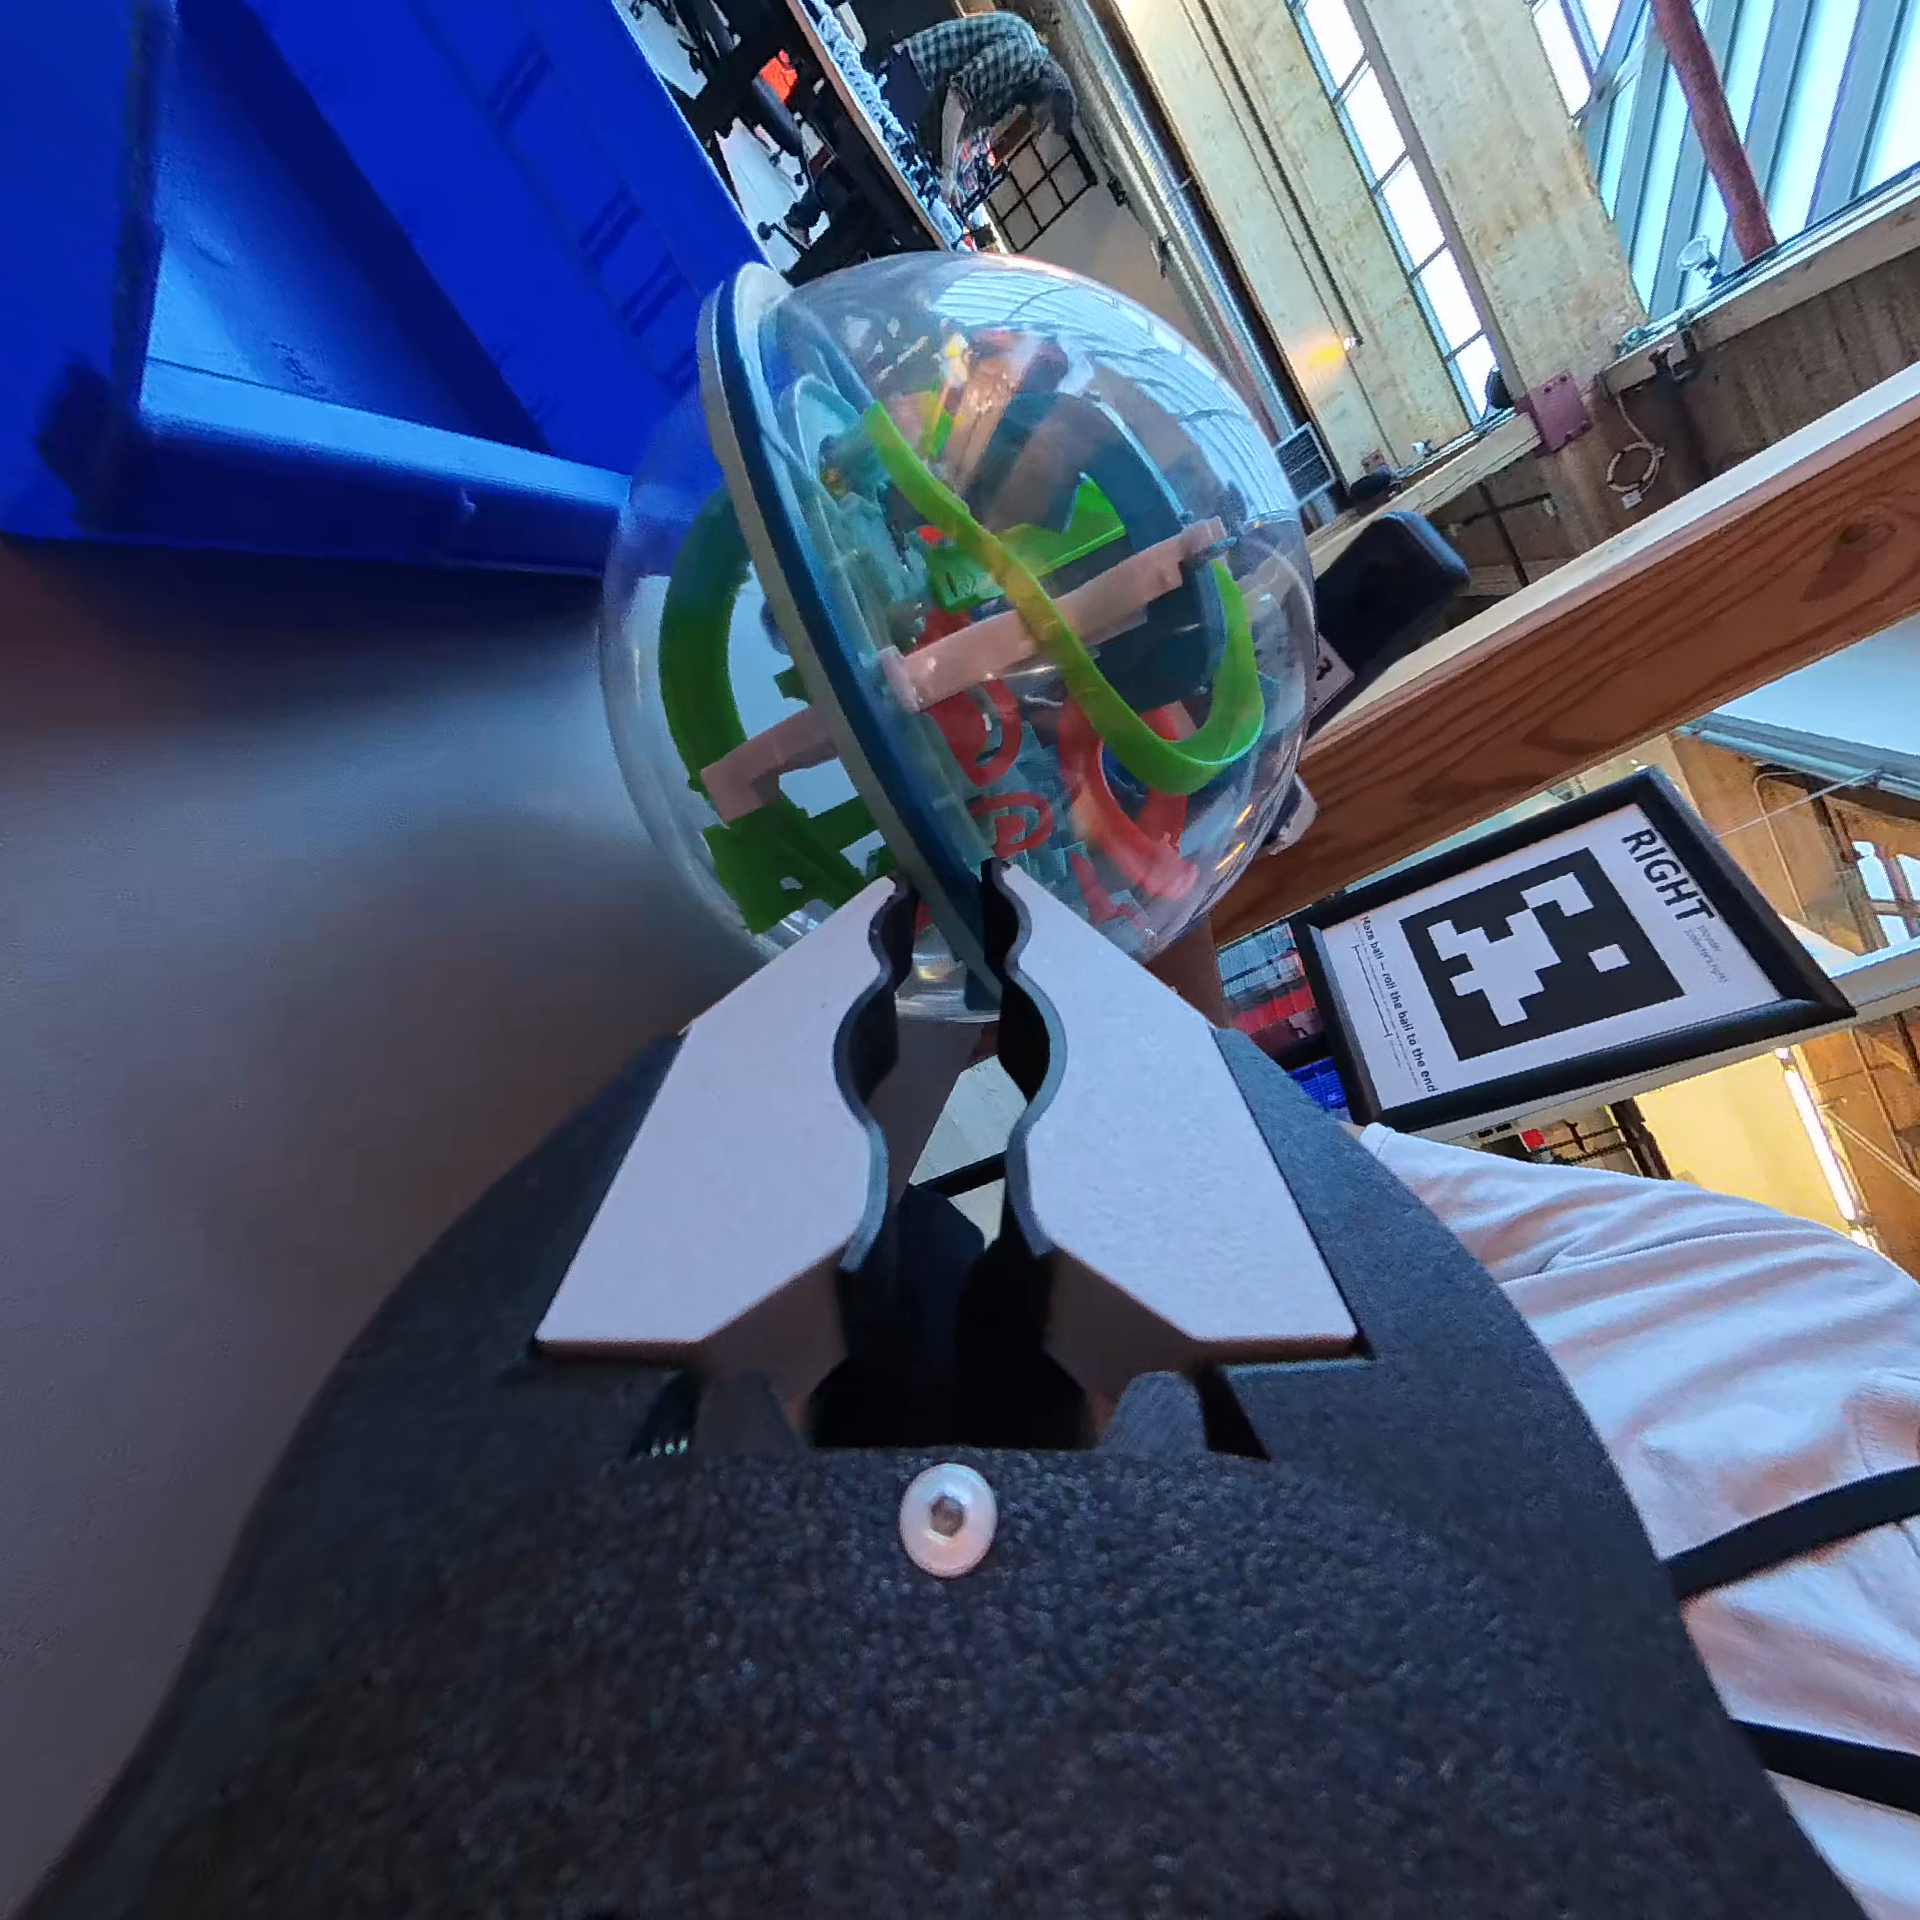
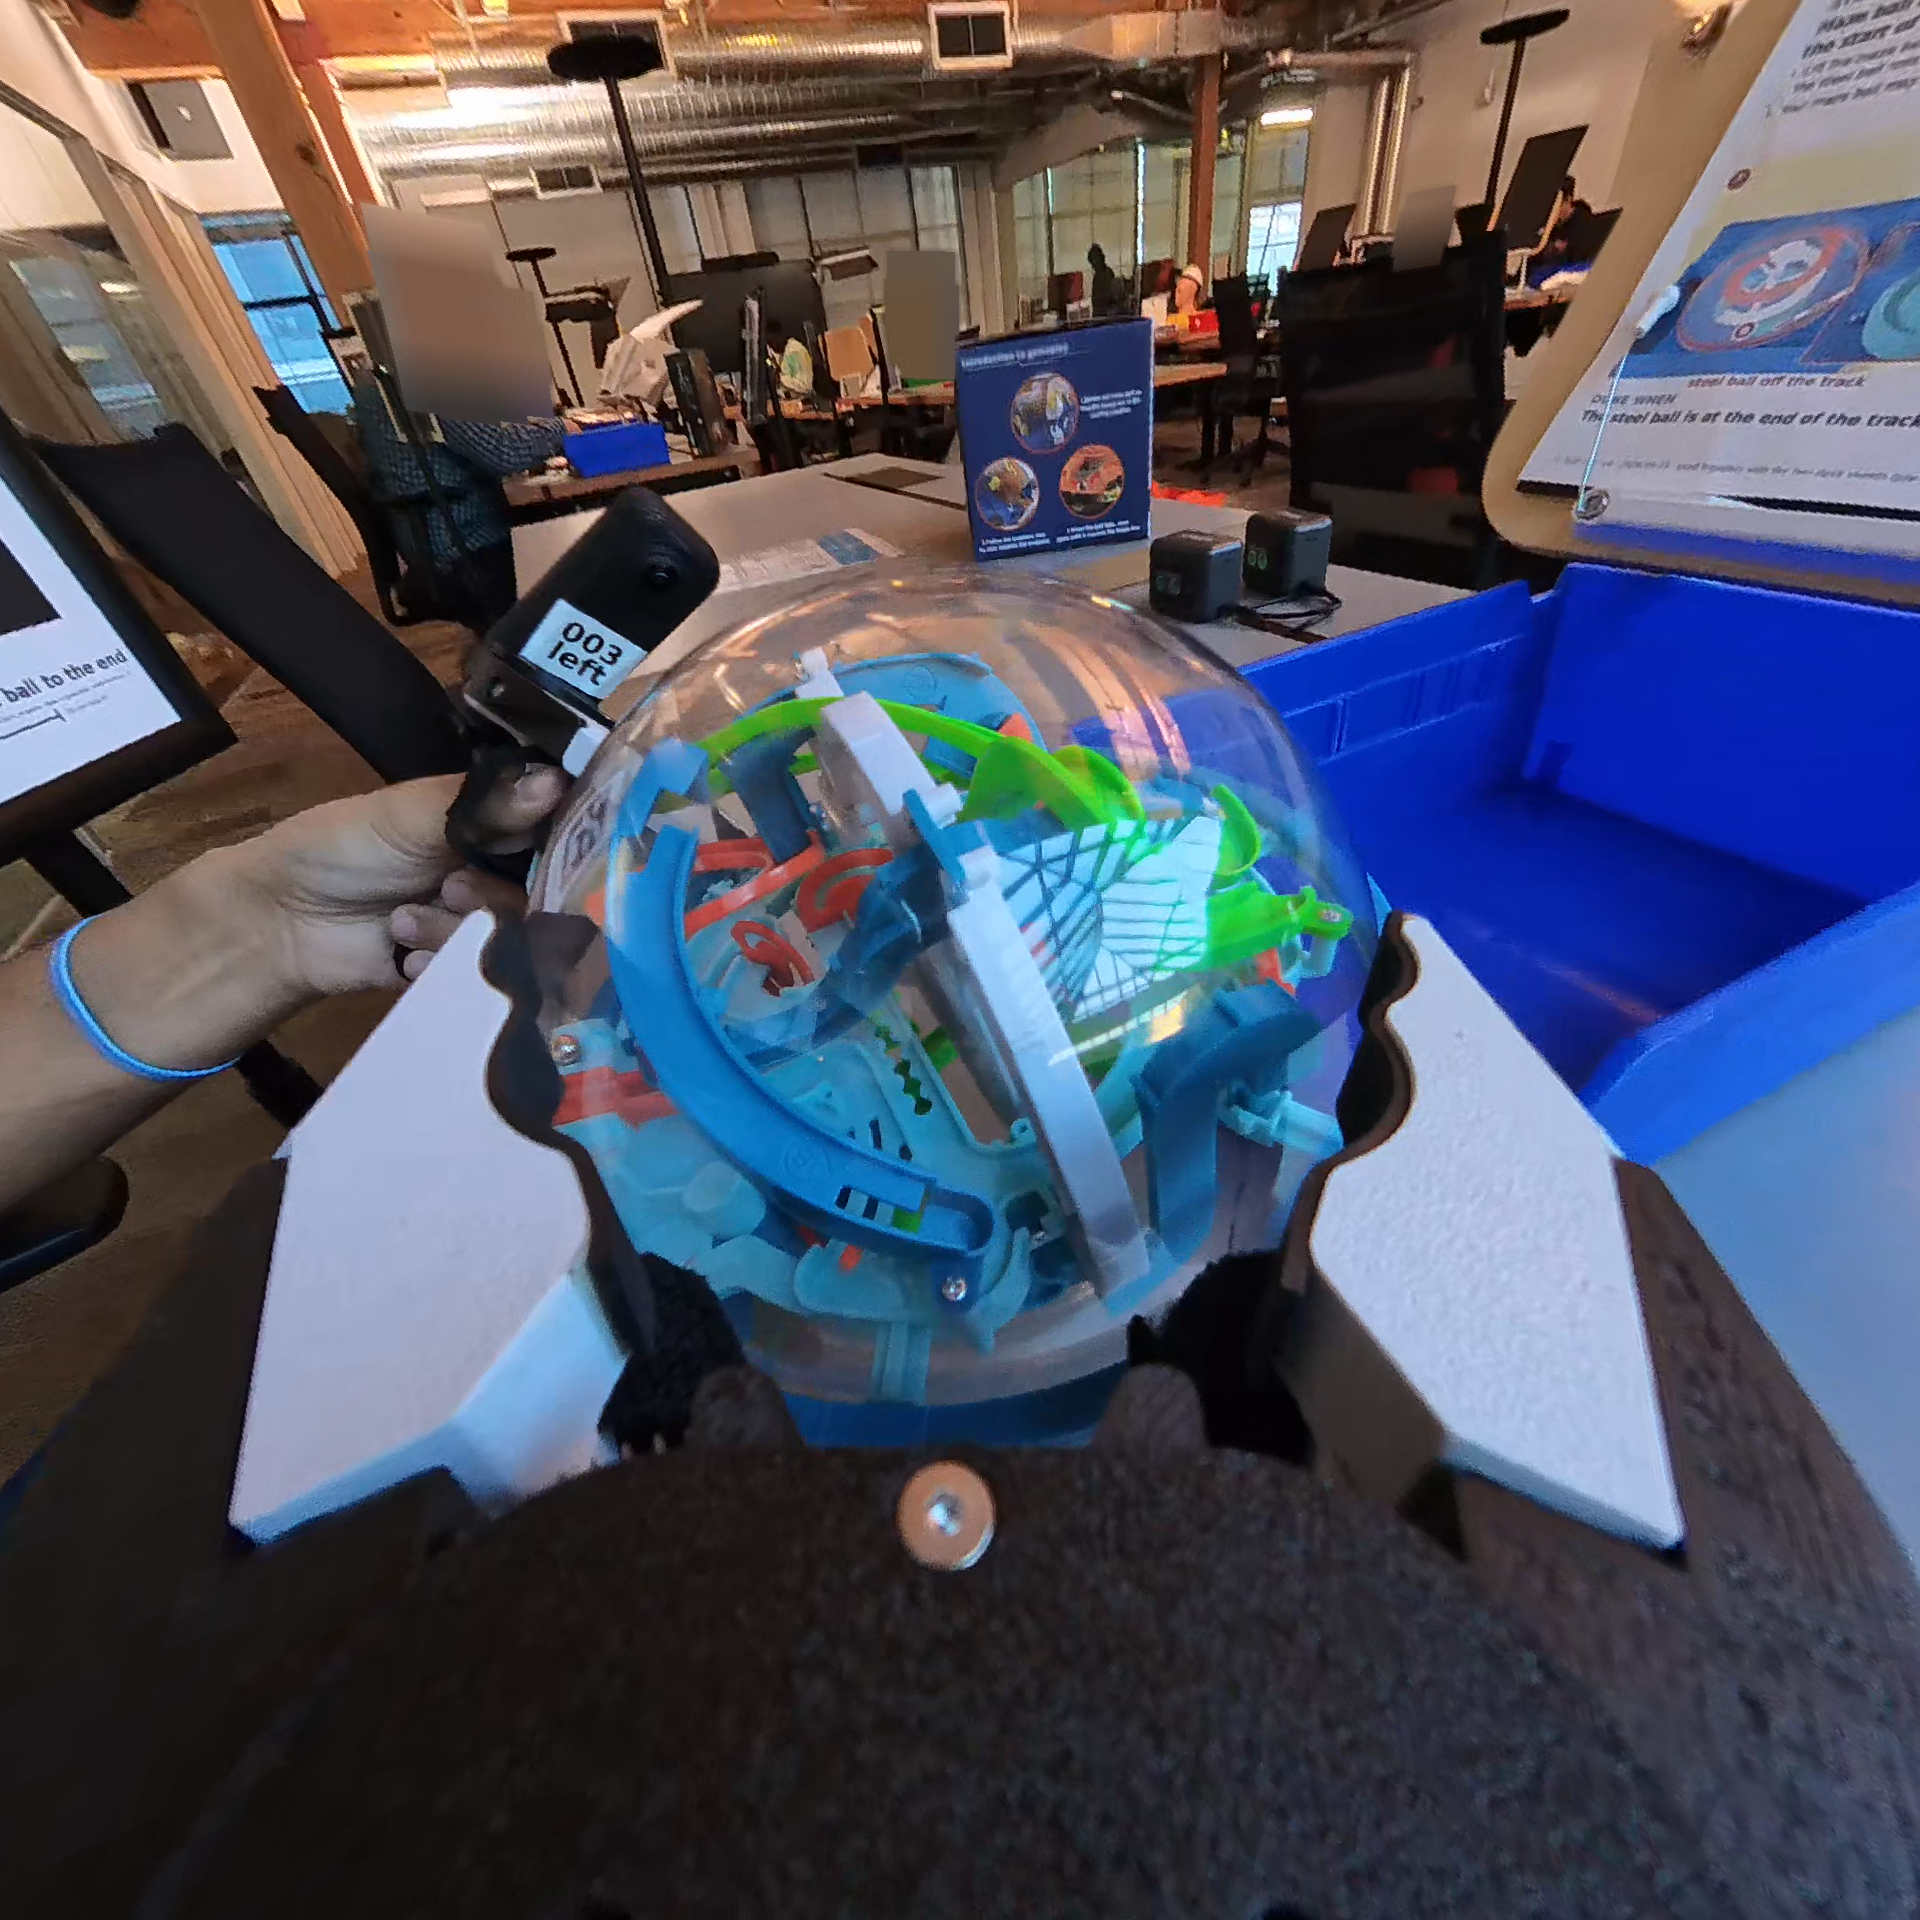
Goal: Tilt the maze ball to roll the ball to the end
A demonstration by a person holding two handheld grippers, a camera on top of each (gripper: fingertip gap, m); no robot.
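The maze ball [image 2: 935,987] is a clear sphere with green, blue, red and white tracks inside, held in the air between both grippers. My right gripper [image 2: 945,935] has its jaws spread wide and shut on the sphere's two sides. My left gripper [image 1: 945,894] is shut on the thin rim [image 1: 831,644] that runs round the ball [image 1: 956,623], pinching it between the fingertips [image 1: 883,914]. In the right wrist view a hand [image 2: 332,904] holds the left gripper behind the ball's left side. I cannot make out the small steel ball among the tracks.
A blue bin [image 2: 1610,883] stands open right of the ball; it also shows in the left wrist view [image 1: 312,312] on the grey table [image 1: 260,831]. A framed sign [image 1: 1558,935] stands nearby. An instruction board [image 2: 1766,312], a blue box [image 2: 1055,436] and two black cubes [image 2: 1236,566] stand behind.
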